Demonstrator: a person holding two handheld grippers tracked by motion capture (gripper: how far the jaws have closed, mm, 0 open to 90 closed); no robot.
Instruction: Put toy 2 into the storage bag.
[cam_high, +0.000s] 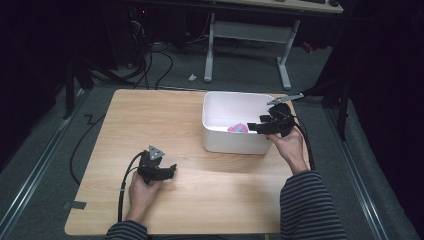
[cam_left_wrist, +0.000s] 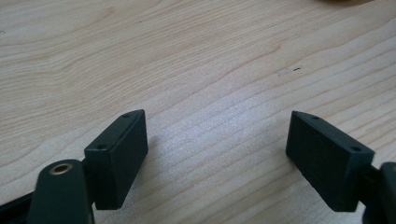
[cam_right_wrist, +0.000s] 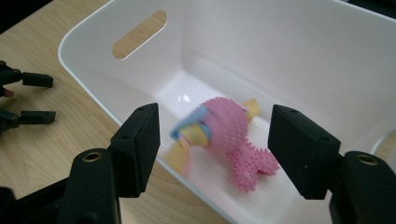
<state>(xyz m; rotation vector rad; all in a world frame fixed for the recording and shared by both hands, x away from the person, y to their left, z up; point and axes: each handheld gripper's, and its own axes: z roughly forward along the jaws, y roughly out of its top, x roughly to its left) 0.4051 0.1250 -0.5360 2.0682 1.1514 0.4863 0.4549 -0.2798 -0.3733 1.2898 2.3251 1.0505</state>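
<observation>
Lying on the floor of the white bin (cam_right_wrist: 299, 51) is a pink spiky toy (cam_right_wrist: 233, 135) with yellow and blue parts, blurred at one end. Above the bin's near wall hangs the right claw (cam_right_wrist: 212, 144), its jaws apart with the toy seen between them but untouched. That wall stands between this claw and the toy. Well apart, the left claw (cam_left_wrist: 217, 158) rests low over bare wooden counter (cam_left_wrist: 187, 56), jaws wide apart with nothing between them.

Toy (cam_right_wrist: 231, 135) in bin (cam_high: 235, 141); bin on table (cam_high: 150, 120), right rear.
</observation>
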